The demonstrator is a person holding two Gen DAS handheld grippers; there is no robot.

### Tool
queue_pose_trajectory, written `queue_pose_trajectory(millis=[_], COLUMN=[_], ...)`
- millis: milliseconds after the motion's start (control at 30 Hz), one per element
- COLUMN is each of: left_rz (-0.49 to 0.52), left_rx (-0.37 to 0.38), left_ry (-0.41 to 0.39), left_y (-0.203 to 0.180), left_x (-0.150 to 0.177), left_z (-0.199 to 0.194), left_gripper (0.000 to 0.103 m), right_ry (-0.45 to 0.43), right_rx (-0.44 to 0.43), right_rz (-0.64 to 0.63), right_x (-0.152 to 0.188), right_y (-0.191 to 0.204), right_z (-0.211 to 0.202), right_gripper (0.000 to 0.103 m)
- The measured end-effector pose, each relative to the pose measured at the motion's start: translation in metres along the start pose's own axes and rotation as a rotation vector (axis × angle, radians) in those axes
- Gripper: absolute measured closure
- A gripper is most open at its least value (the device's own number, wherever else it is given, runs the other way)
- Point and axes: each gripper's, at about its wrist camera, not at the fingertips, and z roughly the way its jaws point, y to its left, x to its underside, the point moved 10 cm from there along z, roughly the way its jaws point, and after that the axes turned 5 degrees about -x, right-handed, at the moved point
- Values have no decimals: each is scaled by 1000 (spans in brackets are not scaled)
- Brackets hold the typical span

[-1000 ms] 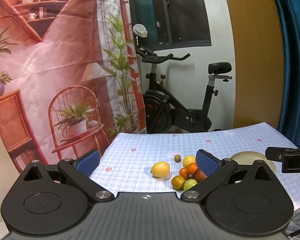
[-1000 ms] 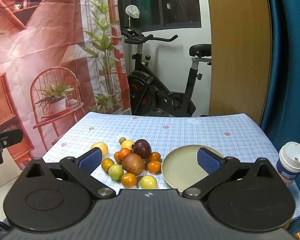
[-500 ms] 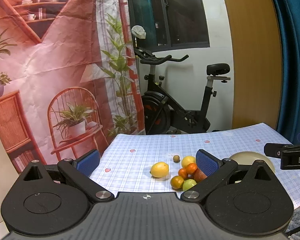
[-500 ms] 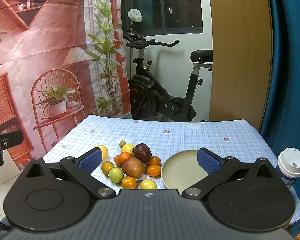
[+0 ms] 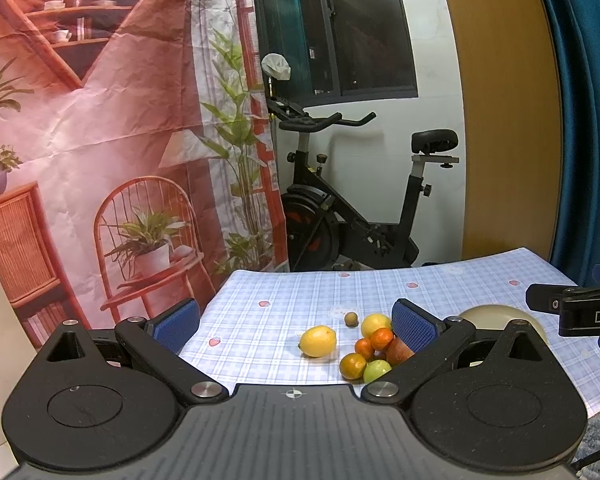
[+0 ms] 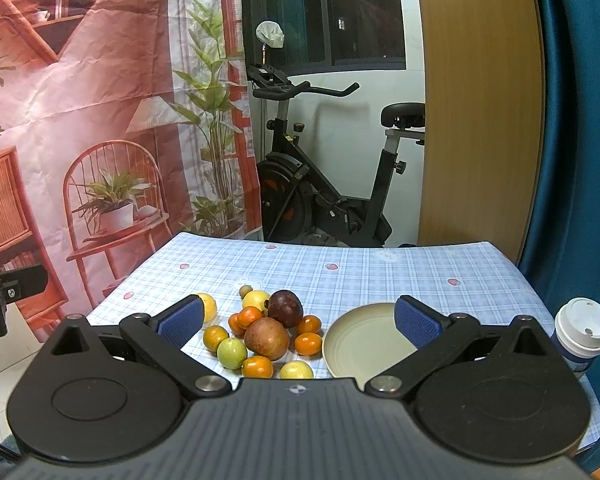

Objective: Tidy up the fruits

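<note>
Evidently both the left gripper (image 5: pixel 296 322) and the right gripper (image 6: pixel 298 316) hang spread and empty; nudging the fruit pile (image 6: pixel 266 332) could roll pieces off the tabletop's (image 6: pixel 380 268) near edge, missing the plate (image 6: pixel 364 344).

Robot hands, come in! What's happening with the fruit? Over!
Left gripper open, empty. Right gripper open, empty. Mixed fruit pile sits on the blue checked tablecloth, round beige plate beside it bare. White-lidded paper cup stands right of plate.

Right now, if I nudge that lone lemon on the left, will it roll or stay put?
The lemon looks oval with pointed ends, so it would probably wobble rather than roll straight. It lies apart from the fruit pile on the flat checked tablecloth, so nothing would stop it. Its rind looks firm enough to grip.
</note>
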Motion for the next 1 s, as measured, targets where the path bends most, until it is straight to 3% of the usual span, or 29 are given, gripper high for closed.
queue_pose_trajectory(millis=[1000], left_rz=[6], left_rx=[2], left_ry=[-2], left_y=[-2], left_x=[1], left_z=[-1], left_gripper=[0], right_ry=[-10], right_rx=[2], right_rz=[-1], right_x=[-5], right_y=[-2], right_z=[-4], right_gripper=[0])
